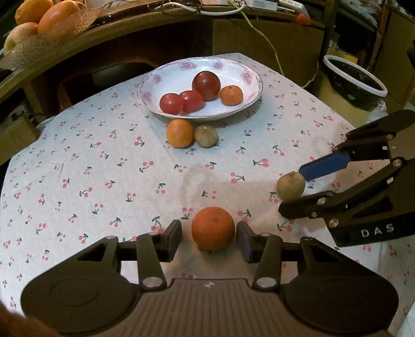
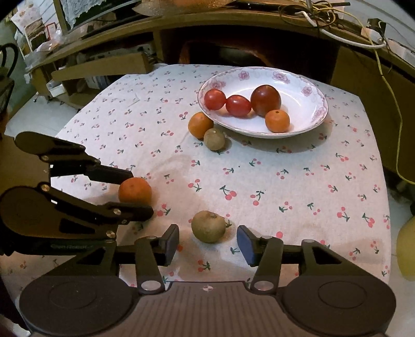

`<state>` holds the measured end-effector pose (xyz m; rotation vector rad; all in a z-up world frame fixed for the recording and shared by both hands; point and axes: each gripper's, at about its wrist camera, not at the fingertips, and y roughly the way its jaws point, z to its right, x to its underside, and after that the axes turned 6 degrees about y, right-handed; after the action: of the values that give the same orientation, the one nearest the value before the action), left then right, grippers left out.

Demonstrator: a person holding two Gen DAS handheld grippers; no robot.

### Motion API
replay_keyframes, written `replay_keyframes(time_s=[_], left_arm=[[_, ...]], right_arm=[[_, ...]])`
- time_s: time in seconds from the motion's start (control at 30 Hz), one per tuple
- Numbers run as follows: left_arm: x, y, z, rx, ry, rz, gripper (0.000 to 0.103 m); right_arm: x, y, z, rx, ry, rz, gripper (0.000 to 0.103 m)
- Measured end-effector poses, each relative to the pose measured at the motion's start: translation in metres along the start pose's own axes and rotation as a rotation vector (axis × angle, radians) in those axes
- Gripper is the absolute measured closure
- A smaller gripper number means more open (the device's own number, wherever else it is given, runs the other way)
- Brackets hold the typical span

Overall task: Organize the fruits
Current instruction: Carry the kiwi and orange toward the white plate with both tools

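Observation:
On the cherry-print cloth (image 1: 103, 155), an orange (image 1: 212, 228) sits between the fingers of my left gripper (image 1: 209, 239). The jaws stand open, with a small gap on each side. A brown-green fruit (image 2: 208, 226) lies between the fingers of my right gripper (image 2: 208, 242), also open and clear of it. Each gripper shows in the other's view: the right gripper (image 1: 290, 190) and the left gripper (image 2: 142, 193). The flowered plate (image 1: 254, 75) at the back holds two red tomatoes, a dark red fruit and a small orange. Another orange (image 1: 179, 133) and a brown-green fruit (image 1: 206, 135) lie just in front of the plate.
A wooden shelf behind the table carries a basket of oranges (image 1: 39, 20) and loose cables (image 2: 337, 28). A black bucket with a white rim (image 1: 355, 80) stands past the table's right edge. A cardboard box (image 2: 98, 70) sits at the back left, a yellow object (image 2: 407, 248) at the right.

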<state>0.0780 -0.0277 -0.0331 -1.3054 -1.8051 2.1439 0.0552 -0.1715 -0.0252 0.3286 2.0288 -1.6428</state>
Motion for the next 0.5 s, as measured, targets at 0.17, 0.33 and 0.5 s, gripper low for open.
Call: replay_keyframes(time_s=[0.17,0.33,0.5], left_arm=[[0.0018,-0.0004,-0.0006,0.001,0.007,0.000,0.050],[0.0022,-0.0016,-0.0018,0.005,-0.003,0.002,0.051],[0.0016,-0.0037,0.0022,0.011,0.002,0.011,0.059]], right_arm=[[-0.0005,0.0006,0.0011,-0.005,0.004,-0.006,0.051],[-0.0005,0.0024,-0.0017,-0.004,-0.005,-0.009,0.051],[-0.0009,0.0026,-0.0016,-0.008,-0.003,-0.010,0.051]])
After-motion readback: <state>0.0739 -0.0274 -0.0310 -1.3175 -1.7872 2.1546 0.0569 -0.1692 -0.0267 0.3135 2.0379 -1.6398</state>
